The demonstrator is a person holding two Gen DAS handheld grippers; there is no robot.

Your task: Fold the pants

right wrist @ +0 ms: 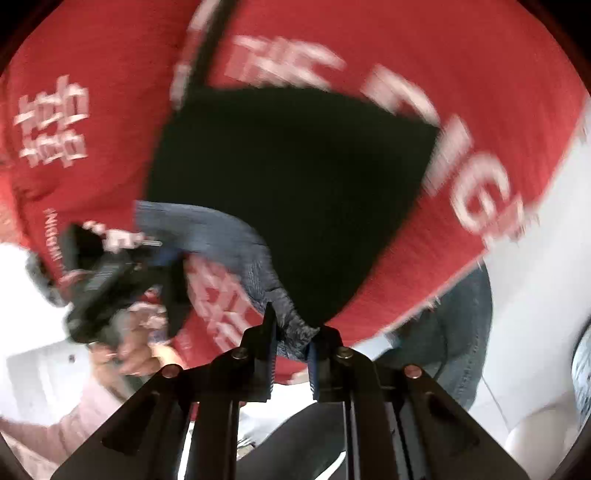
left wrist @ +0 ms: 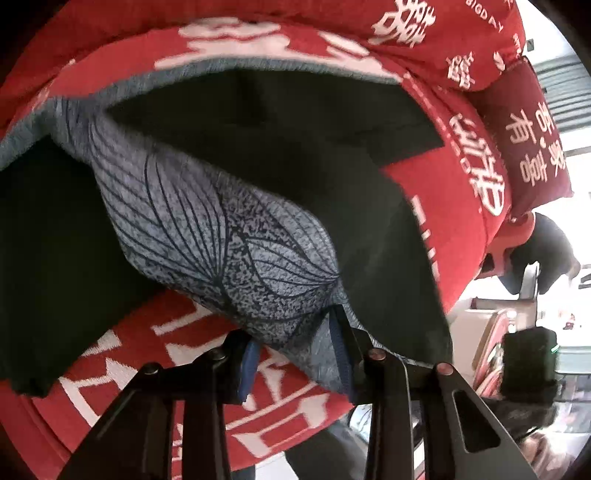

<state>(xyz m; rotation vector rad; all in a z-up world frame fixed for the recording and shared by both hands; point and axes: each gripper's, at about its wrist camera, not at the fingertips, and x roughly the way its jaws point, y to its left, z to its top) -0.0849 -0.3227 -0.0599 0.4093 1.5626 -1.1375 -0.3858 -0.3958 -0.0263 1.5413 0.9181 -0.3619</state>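
Observation:
The pants (left wrist: 280, 155) are dark green-black outside with a blue-grey leaf-print lining (left wrist: 221, 236), spread over a red bedspread (left wrist: 177, 354) with white characters. My left gripper (left wrist: 299, 350) is shut on the lining edge and holds it lifted. In the right wrist view, the pants (right wrist: 288, 192) show as a dark patch with the lining (right wrist: 236, 251) stretched between both grippers. My right gripper (right wrist: 291, 343) is shut on the bunched lining edge. The left gripper (right wrist: 110, 288) shows at the left, in a hand.
Red pillows (left wrist: 443, 33) and a dark red cushion (left wrist: 532, 140) lie at the far side of the bed. The bed's edge runs at the right, with room furniture (left wrist: 528, 362) beyond. The person's jeans (right wrist: 454, 332) show past the bed edge.

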